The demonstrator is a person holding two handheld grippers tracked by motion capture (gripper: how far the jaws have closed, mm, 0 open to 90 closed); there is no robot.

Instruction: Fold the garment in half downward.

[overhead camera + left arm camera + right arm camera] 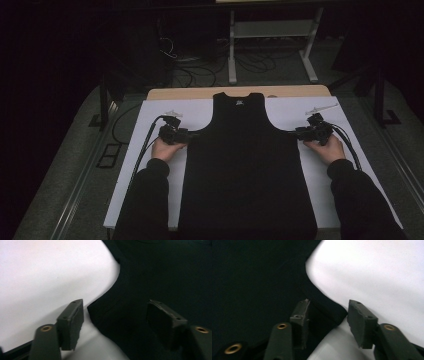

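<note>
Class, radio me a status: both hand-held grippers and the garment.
Left hand-held gripper and right hand-held gripper open, straddling armhole corners. Black sleeveless fabric top flat on white board. Nothing obstructing.

The vest (242,165) lies flat along the middle of the sheet (150,165), which covers the worktop (200,93); its neck points to the far edge and its hem to the near edge. The left tongs (192,135) sit at the vest's left side, just below the armhole, with the corner of cloth between the jaws. The right tongs (295,132) sit likewise at the vest's right side. Beyond the vest's neck a bare strip of worktop shows.
</note>
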